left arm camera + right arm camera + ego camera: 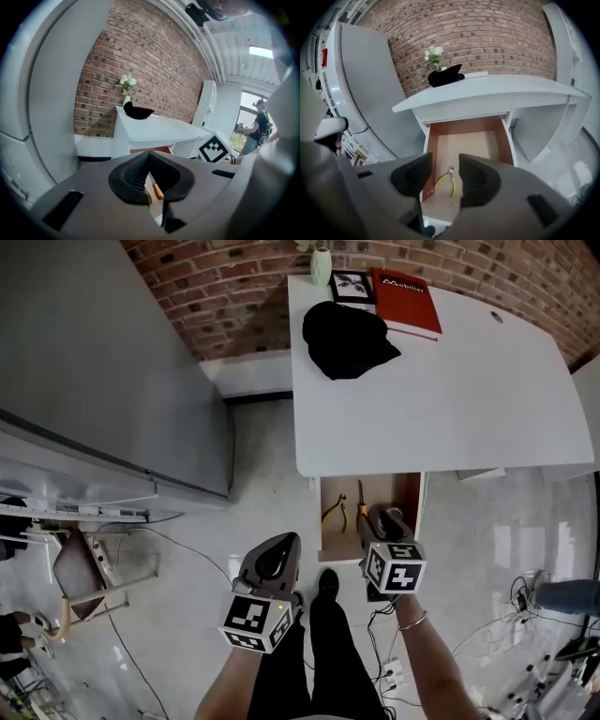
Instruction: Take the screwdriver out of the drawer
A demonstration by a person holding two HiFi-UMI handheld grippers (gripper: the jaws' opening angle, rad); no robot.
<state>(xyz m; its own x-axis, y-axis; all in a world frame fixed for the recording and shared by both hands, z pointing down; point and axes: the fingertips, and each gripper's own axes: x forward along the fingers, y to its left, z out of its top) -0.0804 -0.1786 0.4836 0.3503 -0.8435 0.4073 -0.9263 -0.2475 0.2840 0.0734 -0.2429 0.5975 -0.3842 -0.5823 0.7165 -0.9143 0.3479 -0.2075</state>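
The drawer (326, 521) under the white desk (450, 390) stands pulled out. Inside lie an orange-handled screwdriver (361, 507) and yellow-handled pliers (336, 512). My right gripper (382, 517) hangs over the drawer's front right part, open and holding nothing. In the right gripper view the pliers (447, 180) show between the spread pads of the right gripper (445, 171), on the drawer's floor (468, 143). My left gripper (278, 549) is over the floor, left of the drawer, shut and holding nothing. In the left gripper view the screwdriver (157, 190) shows through the gap behind the left gripper's (149, 157) touching tips.
On the desk lie a black cap (347, 338), a red book (408, 301), a framed picture (352, 285) and a vase (321, 266). A tall grey cabinet (94, 381) stands to the left. Cables (525, 601) trail on the floor. A person (259, 124) stands far right.
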